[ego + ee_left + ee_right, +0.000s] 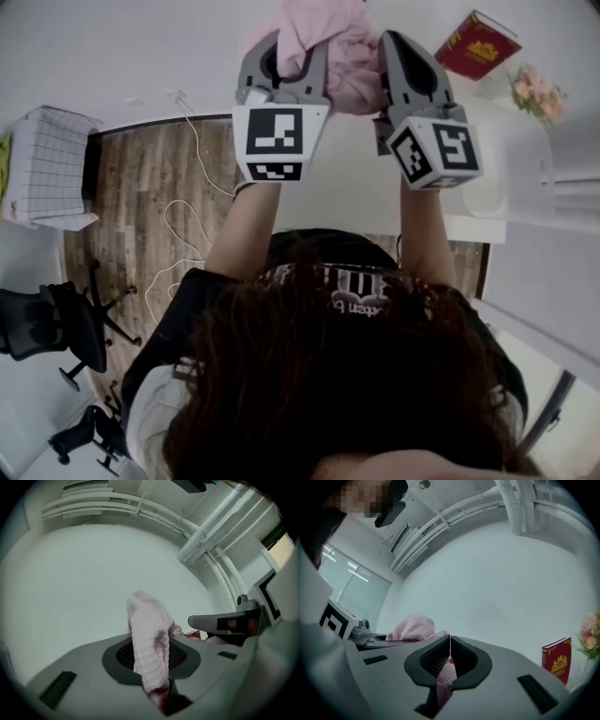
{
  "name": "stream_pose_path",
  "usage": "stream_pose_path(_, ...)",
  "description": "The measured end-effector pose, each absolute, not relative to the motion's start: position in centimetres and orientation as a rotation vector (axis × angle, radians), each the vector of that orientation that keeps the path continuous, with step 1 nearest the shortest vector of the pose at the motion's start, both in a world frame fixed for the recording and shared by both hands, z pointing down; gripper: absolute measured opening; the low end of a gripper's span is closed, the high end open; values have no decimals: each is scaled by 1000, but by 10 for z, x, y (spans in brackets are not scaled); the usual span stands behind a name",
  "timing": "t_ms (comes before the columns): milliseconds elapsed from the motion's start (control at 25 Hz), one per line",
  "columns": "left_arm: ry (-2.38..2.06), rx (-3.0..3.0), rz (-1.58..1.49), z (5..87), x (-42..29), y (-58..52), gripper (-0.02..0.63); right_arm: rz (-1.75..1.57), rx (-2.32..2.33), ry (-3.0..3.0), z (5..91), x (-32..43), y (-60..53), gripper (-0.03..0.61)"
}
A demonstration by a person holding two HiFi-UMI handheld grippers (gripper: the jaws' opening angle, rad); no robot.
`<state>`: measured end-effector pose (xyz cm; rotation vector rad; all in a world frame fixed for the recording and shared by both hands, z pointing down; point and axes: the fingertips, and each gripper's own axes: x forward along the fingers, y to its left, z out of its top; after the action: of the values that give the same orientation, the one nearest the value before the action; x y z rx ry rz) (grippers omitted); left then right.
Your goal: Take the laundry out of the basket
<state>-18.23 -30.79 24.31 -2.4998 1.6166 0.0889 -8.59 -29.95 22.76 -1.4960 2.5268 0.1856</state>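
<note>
One pink waffle-knit cloth (pixel 323 33) hangs above the white desk (pixel 356 192), pinched at both ends. The left gripper (pixel 289 52) is clamped on a fold, and the right gripper (pixel 403 56) is closed on an edge. Toward the desk's far edge is a red book (pixel 476 44); its gold lettering is too small to read.

Pink cloth (pixel 149 639): pale, waffle-check weave. Left gripper (pixel 291 58) and right gripper (pixel 449 639): grey, black ribbed pads, black-white square markers. Book (pixel 476 44), 1 o'clock: red, gold print. Basket (pixel 52 164), 9 o'clock: white, grid-lined. Floor (pixel 155 202): brown woodgrain.
</note>
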Motion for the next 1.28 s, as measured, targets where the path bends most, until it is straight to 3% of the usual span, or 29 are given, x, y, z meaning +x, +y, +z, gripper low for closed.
stream_pose_path(1280, 1621, -2494, 46, 255, -181, -306, 91, 298, -1564, 2533, 233, -86, -297, 26)
